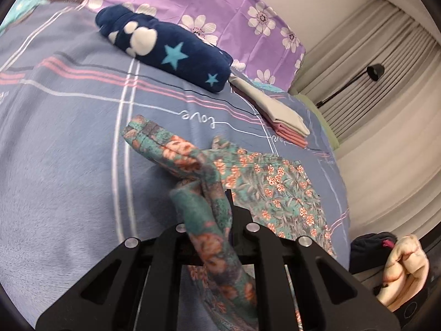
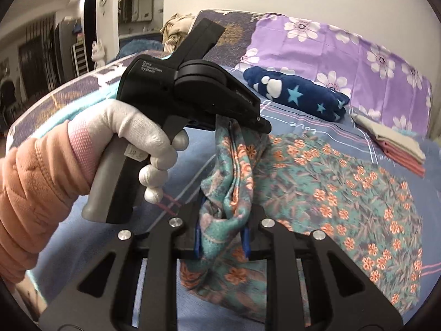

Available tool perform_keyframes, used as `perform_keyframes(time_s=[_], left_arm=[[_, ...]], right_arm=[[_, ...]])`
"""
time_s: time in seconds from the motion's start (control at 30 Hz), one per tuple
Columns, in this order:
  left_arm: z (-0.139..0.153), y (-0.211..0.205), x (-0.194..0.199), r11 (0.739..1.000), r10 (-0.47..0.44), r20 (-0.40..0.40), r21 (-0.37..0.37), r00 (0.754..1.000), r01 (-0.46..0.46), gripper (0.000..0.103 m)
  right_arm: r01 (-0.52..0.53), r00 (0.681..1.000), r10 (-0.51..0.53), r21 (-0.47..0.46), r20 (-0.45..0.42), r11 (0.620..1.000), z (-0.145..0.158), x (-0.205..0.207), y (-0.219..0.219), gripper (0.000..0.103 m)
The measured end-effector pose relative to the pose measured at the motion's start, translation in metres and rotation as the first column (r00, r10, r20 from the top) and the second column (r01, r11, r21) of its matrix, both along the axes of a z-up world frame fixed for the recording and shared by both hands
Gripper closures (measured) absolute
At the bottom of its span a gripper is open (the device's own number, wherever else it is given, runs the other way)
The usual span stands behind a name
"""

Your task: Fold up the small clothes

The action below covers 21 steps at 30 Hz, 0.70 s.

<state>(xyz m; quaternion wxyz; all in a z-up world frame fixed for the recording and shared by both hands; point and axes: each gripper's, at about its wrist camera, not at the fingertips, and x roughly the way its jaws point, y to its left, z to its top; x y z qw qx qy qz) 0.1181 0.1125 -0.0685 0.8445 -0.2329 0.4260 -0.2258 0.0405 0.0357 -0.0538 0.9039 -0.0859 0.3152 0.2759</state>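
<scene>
On the grey-blue bedspread (image 1: 69, 143) with pink and white stripes lies our teal floral garment (image 1: 278, 190) of thin cloth printed with orange blossoms, most of it spread flat, its near edge lifted off the bed. We hold that edge in both tools. Our left gripper (image 1: 217, 193) has its black jaws nearly together, pinched on a bunched fold of the floral cloth, which rises over the fingers and hangs back toward the camera. In the right wrist view we see this same tool (image 2: 261, 124) from the side, held by our left hand (image 2: 137, 143) in a white glove with a peach quilted sleeve (image 2: 30, 193) behind it, the cloth hanging down from its tip. Our right gripper (image 2: 222, 237) has its blue-padded jaws drawn in on a thicker gather of the same garment (image 2: 344, 193), the cloth filling the gap between the pads. The two grips sit near each other along the raised edge.

Farther back on the bed rests a rolled navy fleece (image 1: 165, 52) with white paw prints and light blue stars. Beside it to the right lies a flat stack of folded cloths (image 1: 281, 118), beige on top and pink beneath. Behind them stands a purple pillow (image 1: 226, 8) with white flowers. At the left view's lower right edge we see our right hand (image 1: 402, 270), pale-gloved.
</scene>
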Motion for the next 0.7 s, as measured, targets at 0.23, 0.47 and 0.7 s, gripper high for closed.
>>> perform_keyframes(time_s=[0.23, 0.47, 0.7], left_arm=[[0.014, -0.037, 0.007, 0.999, 0.019, -0.014, 0.047, 1.000, -0.019, 0.094], [0.026, -0.082, 0.014, 0.996, 0.018, -0.006, 0.084, 1.000, -0.017, 0.094], [0.036, -0.138, 0.020, 0.989, -0.018, 0.009, 0.145, 1.000, 0.017, 0.094]], right_arm=[[0.033, 0.995, -0.019, 0.145, -0.097, 0.989, 0.005, 0.012, -0.056, 0.082], [0.062, 0.990, -0.029, 0.245, -0.135, 0.967, 0.004, 0.018, -0.107, 0.082], [0.124, 0.979, -0.056, 0.353, -0.196, 0.928, -0.002, 0.024, -0.168, 0.082]])
